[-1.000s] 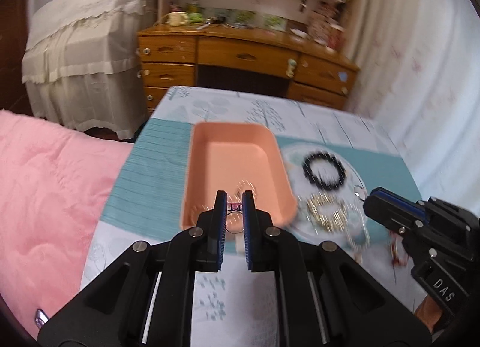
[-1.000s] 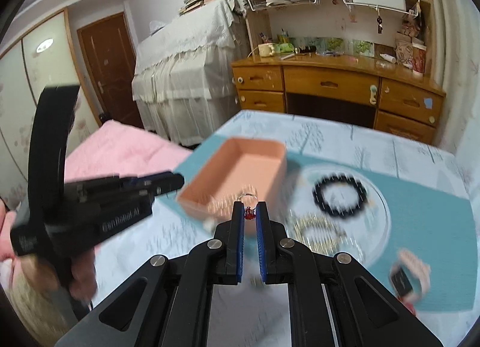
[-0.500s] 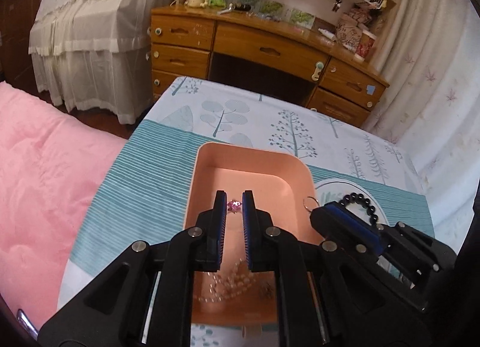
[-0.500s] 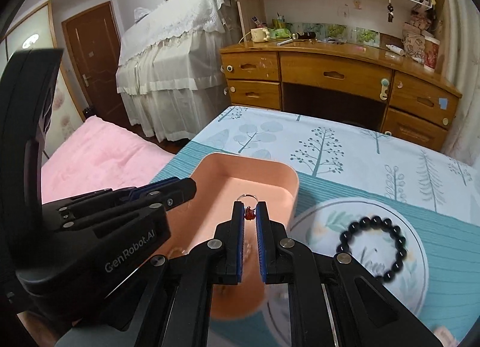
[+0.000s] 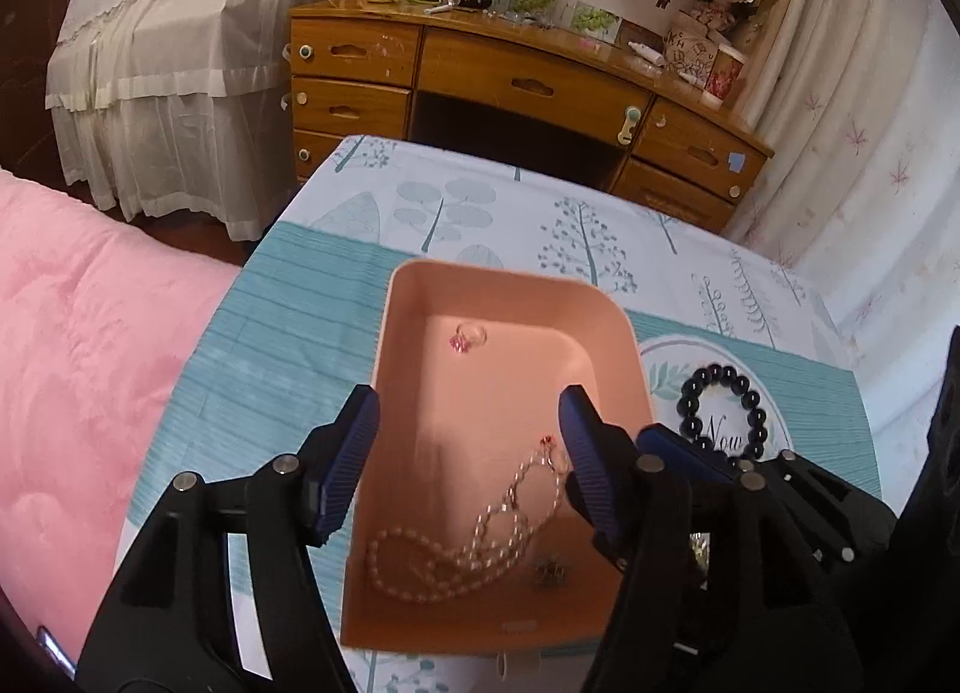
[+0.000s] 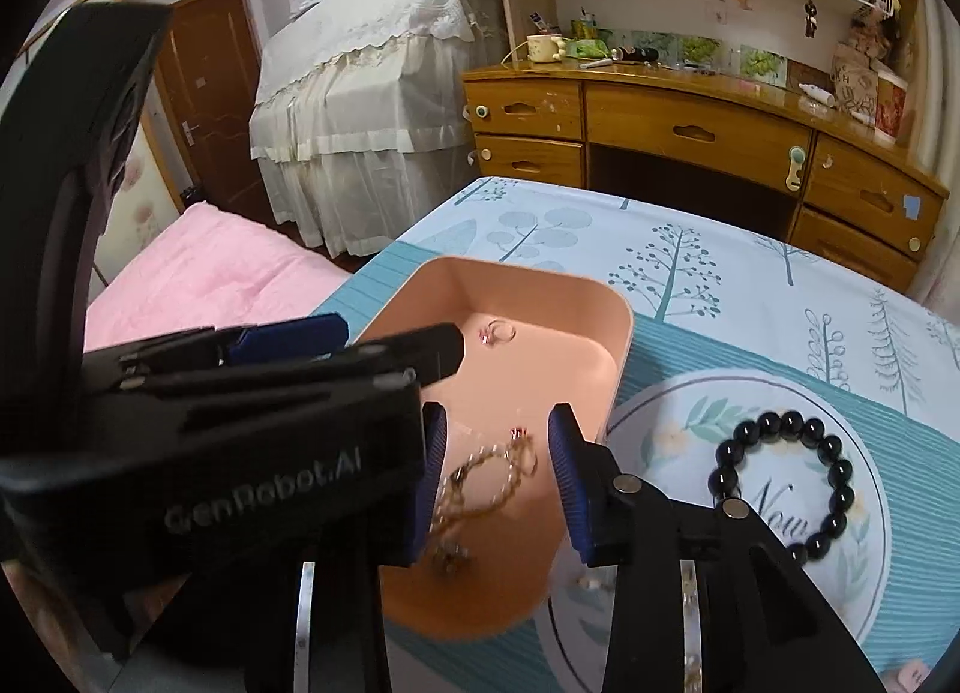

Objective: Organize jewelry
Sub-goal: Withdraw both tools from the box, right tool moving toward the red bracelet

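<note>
A salmon-pink tray (image 5: 504,273) sits on the tree-print tablecloth. My left gripper (image 5: 467,402) hangs over its middle, jaws opening with nothing between them. A ring with a pink stone (image 5: 468,338) lies loose at the tray's far end. My right gripper (image 6: 498,423) is over the tray's (image 6: 600,297) right side, jaws opening. A blurred ring with a red stone (image 6: 521,441) sits free between its pads, above a pearl necklace (image 5: 420,561). The left gripper (image 6: 401,335) crosses the right wrist view. A black bead bracelet (image 6: 780,483) rests on a round plate (image 6: 660,435).
A wooden desk (image 5: 528,87) with drawers stands beyond the table's far edge. Pink bedding (image 5: 78,369) lies at the left, and a white curtain (image 5: 870,153) hangs at the right. A lace-covered piece of furniture (image 6: 360,93) stands at the back left.
Both grippers came forward and down over the tray and went from shut to open. The pink-stone ring left the left gripper and the red-stone ring left the right one; both are now in the tray.
</note>
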### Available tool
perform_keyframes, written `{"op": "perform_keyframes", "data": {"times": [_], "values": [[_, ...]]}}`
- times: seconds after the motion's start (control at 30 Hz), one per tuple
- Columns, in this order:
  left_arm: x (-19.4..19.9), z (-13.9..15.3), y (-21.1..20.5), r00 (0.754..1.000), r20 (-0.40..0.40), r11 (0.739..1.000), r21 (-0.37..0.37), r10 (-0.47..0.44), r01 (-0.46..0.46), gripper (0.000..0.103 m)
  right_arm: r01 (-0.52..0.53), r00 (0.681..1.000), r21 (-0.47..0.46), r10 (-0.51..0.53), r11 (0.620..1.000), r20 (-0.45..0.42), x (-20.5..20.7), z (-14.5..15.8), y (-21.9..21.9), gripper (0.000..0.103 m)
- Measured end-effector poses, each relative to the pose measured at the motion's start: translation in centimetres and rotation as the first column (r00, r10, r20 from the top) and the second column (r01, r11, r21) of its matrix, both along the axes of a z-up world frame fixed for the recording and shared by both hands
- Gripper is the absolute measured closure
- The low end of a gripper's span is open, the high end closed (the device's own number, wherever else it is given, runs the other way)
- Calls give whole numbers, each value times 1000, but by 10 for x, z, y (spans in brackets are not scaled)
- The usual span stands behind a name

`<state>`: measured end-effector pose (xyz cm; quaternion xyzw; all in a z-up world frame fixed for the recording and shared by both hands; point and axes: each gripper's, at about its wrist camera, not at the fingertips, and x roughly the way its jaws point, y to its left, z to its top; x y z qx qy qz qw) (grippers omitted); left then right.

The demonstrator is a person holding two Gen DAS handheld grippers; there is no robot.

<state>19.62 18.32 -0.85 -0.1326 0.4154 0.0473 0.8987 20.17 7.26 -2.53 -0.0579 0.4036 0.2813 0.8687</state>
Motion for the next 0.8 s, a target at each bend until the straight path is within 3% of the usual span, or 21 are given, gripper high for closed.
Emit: {"op": "perform_keyframes", "data": {"times": [0.23, 0.47, 0.8], "values": [[-35, 11, -14, 999, 38, 1000, 17, -3, 3, 44, 12, 999, 46, -10, 999, -32, -32, 5, -27, 67], [-74, 26, -33, 996, 78, 996, -72, -43, 48, 44, 27, 998, 75, -22, 997, -63, -68, 7, -62, 67], [-122, 48, -67, 991, 122, 994, -84, -61, 72, 44, 74, 995, 100, -67, 992, -75, -125, 19, -122, 67]]}}
